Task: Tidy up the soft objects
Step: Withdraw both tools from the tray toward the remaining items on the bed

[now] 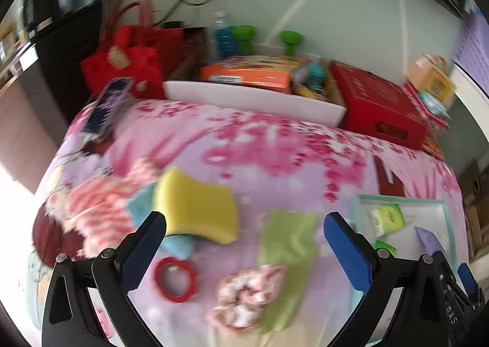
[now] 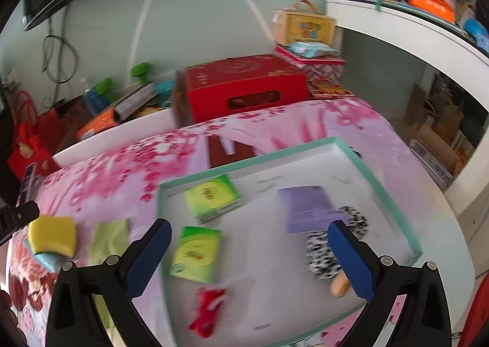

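On the pink floral bedspread (image 1: 275,145) lie a yellow sponge (image 1: 195,203) on a light blue cloth (image 1: 143,206), a green cloth (image 1: 287,243), a pink floral scrunchie (image 1: 247,295) and a red ring (image 1: 174,279). My left gripper (image 1: 244,224) is open and empty above them. My right gripper (image 2: 247,230) is open and empty over a shallow white tray (image 2: 382,185). The tray holds two green tissue packs (image 2: 214,197) (image 2: 195,252), a purple packet (image 2: 308,206), a black-and-white scrunchie (image 2: 324,252) and a red soft item (image 2: 207,310).
A pink-and-white striped cloth (image 1: 97,209) lies left of the sponge. A red box (image 2: 244,87), a white bin (image 1: 253,96) with an orange box and a red bag (image 1: 125,59) stand behind the bed. A phone (image 1: 110,105) lies at the bed's far left.
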Motion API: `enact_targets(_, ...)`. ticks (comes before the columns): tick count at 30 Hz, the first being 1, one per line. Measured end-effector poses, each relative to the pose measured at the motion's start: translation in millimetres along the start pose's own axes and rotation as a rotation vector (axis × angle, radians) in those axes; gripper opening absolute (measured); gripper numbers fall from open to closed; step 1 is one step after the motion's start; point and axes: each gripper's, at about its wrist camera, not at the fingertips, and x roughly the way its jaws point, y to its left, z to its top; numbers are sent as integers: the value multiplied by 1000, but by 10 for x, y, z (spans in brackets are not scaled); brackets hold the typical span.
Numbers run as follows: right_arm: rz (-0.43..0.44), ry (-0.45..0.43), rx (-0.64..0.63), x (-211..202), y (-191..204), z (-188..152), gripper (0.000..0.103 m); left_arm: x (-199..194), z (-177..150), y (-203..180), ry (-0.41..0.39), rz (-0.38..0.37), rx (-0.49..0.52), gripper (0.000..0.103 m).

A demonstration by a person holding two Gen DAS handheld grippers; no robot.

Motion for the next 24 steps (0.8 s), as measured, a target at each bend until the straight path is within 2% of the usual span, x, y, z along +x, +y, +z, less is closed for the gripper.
enact_targets(9, 118, 14, -100, -173, 592, -86, 103, -216, -112, 672, 5, 84, -101, 103)
enact_targets(24, 235, 95, -277, -144, 1459, -351, 103, -163, -475, 1166, 95, 115, -194, 103)
